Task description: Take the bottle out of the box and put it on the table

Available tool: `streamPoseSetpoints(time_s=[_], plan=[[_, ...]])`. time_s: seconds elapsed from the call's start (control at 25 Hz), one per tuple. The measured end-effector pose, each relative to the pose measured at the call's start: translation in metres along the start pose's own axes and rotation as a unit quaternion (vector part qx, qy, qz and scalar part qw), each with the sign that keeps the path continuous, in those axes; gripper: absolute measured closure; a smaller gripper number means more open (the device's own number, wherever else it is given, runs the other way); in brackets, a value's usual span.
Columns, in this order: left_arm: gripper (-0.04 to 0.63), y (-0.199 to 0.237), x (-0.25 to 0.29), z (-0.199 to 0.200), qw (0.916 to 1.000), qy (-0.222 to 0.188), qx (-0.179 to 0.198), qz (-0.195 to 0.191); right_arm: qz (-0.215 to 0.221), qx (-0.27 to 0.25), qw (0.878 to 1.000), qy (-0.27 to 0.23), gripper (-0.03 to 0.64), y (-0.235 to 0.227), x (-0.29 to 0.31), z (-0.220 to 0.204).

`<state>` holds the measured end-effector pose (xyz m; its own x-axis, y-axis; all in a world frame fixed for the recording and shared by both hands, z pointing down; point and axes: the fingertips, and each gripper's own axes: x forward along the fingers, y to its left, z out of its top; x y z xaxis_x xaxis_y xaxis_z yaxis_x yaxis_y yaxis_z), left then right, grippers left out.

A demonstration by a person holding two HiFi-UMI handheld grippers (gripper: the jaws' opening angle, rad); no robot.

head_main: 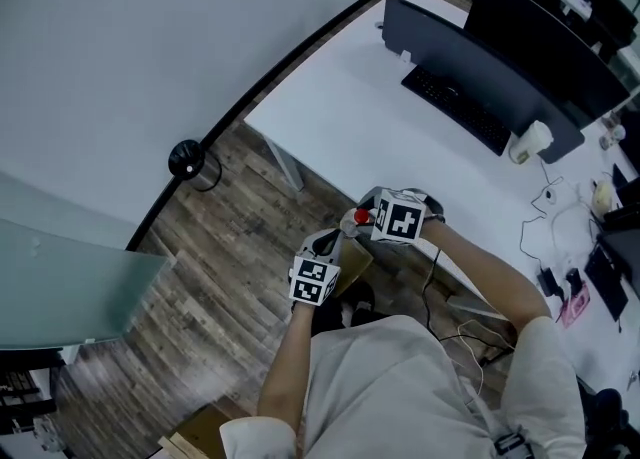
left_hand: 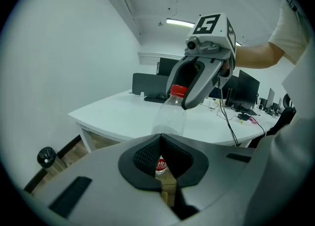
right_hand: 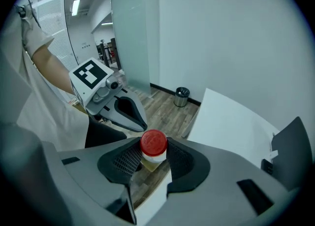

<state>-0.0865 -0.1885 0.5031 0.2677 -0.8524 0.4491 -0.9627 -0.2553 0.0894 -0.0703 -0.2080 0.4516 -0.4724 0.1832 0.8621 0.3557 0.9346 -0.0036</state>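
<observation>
Above wood floor (head_main: pixel 230 237), right hand-held gripper (right_hand: pixel 153 160) clamps red-capped bottle (right_hand: pixel 153 143); left hand-held gripper (left_hand: pixel 161 165) pinches cardboard box (head_main: pixel 353 265).

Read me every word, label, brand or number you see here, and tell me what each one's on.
Bottle label: white print on red, too blurred to read.
Red cap: faint embossed marks, unreadable.
Marker cubes: black-and-white square patterns only, no words.
No other readable text anywhere.

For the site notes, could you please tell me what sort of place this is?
Most likely an office: a long white desk carrying a monitor and keyboard, a frosted glass partition, and a small waste bin by the wall.
</observation>
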Motion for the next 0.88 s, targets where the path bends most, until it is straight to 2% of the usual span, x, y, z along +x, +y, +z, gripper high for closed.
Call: streamPoseSetpoints(time_s=[0.2, 0.36, 0.56, 0.72, 0.88], plan=[[0.581, -0.008, 0.017, 0.025, 0.9999, -0.009, 0.007, -0.006, -0.018, -0.004, 1.000, -0.011, 0.434, -0.030, -0.043, -0.005], [0.580, -0.011, 0.029, 0.039, 0.9998, -0.013, 0.001, -0.013, -0.031, 0.018, 0.999, -0.007, 0.434, -0.059, -0.069, -0.019], [0.580, -0.014, 0.040, 0.050, 0.9997, -0.012, 0.006, -0.019, -0.059, 0.040, 0.997, 0.026, 0.434, -0.093, -0.085, -0.050], [0.581, -0.015, 0.044, 0.052, 0.9997, -0.011, 0.008, -0.022, -0.083, 0.076, 0.992, 0.058, 0.434, -0.118, -0.086, -0.078], [0.581, -0.011, 0.040, 0.053, 0.9997, -0.010, 0.008, -0.019, -0.098, 0.111, 0.987, 0.065, 0.433, -0.131, -0.081, -0.094]])
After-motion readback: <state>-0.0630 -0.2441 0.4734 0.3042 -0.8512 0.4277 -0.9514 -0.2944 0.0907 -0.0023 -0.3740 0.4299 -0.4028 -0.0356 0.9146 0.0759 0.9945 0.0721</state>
